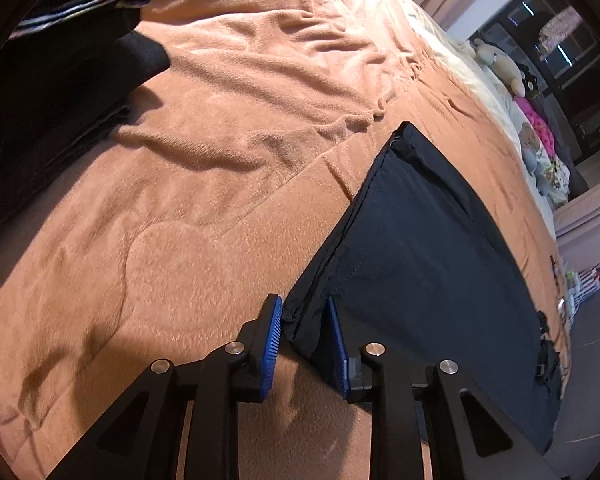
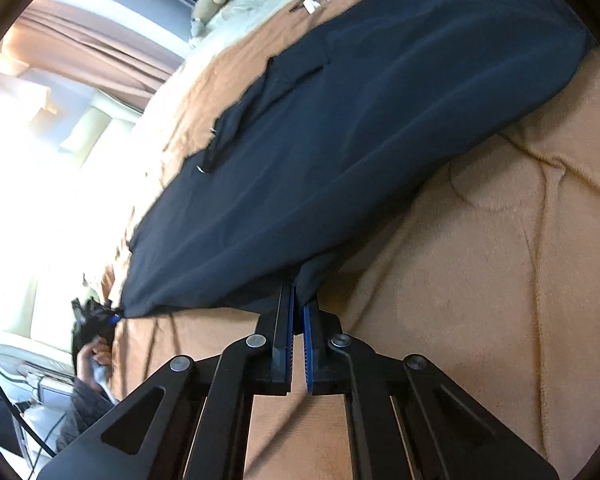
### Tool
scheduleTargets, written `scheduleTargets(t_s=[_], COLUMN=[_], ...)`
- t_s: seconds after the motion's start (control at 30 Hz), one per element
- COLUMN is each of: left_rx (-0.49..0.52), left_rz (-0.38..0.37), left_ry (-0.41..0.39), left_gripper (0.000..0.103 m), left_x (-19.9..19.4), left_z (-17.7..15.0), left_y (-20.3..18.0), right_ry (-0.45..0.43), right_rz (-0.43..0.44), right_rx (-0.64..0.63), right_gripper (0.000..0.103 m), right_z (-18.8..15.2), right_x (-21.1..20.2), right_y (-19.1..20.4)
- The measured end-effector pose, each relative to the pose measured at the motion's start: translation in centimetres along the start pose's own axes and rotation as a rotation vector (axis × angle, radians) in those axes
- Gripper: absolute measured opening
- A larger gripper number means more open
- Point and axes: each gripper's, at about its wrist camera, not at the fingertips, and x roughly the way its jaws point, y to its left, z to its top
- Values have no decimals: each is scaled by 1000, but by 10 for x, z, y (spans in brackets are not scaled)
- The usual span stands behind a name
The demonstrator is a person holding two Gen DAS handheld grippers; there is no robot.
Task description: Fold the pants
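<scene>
Left wrist view: left gripper [image 1: 306, 340], blue pads [image 1: 274, 336] apart, straddling the folded corner of the dark navy pants [image 1: 424, 248]; whether the pads press the cloth cannot be told. Pants lie flat on a tan fleece blanket [image 1: 220, 140], wide bare blanket to the left. Dark folded clothes [image 1: 60, 80] at the far left edge. Stuffed toys [image 1: 504, 66] along the far bedside. No legible writing.

Right wrist view: right gripper [image 2: 297, 320], pads pressed together, pinching the near pants [image 2: 360, 120] hem. Blanket [image 2: 500, 280] open to the right. A hand [image 2: 90, 360] at the left edge.
</scene>
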Motion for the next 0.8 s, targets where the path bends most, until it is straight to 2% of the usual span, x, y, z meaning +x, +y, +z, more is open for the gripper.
scheduleTargets(t_s=[0.03, 0.1, 0.13, 0.17, 0.23, 0.47, 0.8], left_rx=[-14, -42, -51, -59, -72, -97, -33], left_rz=[-19, -68, -86, -100, -115, -134, -124], left_ry=[7, 19, 20, 22, 32, 23, -46], left_gripper=[30, 47, 50, 55, 55, 55, 55], left_x=[-2, -5, -7, -8, -8, 3, 14], left_z=[-1, -5, -7, -9, -13, -15, -5], left_y=[2, 5, 6, 6, 5, 3, -4], right_ry=[1, -2, -6, -11, -30, -52, -115], right_rz=[5, 9, 18, 31, 48, 96, 142], right_rx=[16, 17, 15, 19, 30, 88, 143], right_gripper=[3, 6, 14, 27, 44, 45, 45], right_z=[0, 0, -1, -2, -4, -7, -7], right_x=[1, 1, 0, 0, -2, 3, 16], right_y=[-1, -2, -1, -2, -3, -22, -34])
